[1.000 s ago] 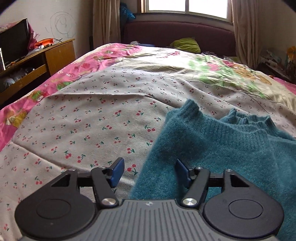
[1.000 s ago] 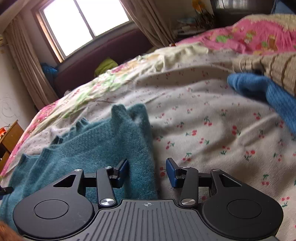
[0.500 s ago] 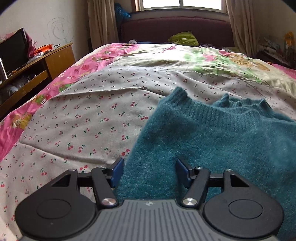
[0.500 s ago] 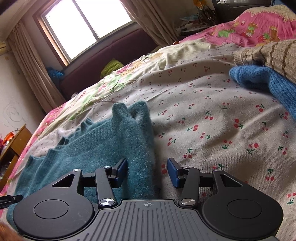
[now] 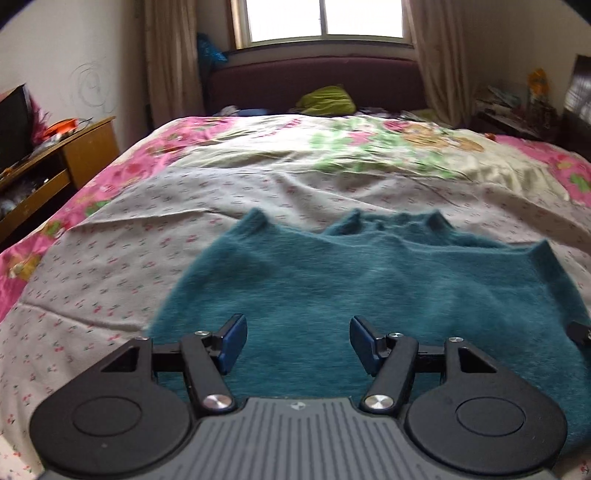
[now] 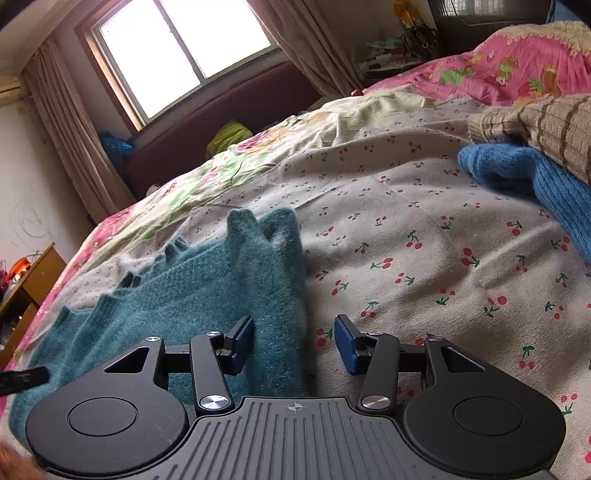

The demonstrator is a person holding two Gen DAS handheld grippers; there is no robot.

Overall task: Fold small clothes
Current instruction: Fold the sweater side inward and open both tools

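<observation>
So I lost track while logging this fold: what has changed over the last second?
The left gripper has slid sideways from the teal sweater's left edge to over its middle, jaws open, nothing grasped. The right gripper stayed astride the sweater's right edge, open. The sweater and the blue knit lie unmoved.

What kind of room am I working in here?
A bedroom in a home, most likely: a bed under a cherry-print sheet, a dark red headboard below a curtained window.
</observation>
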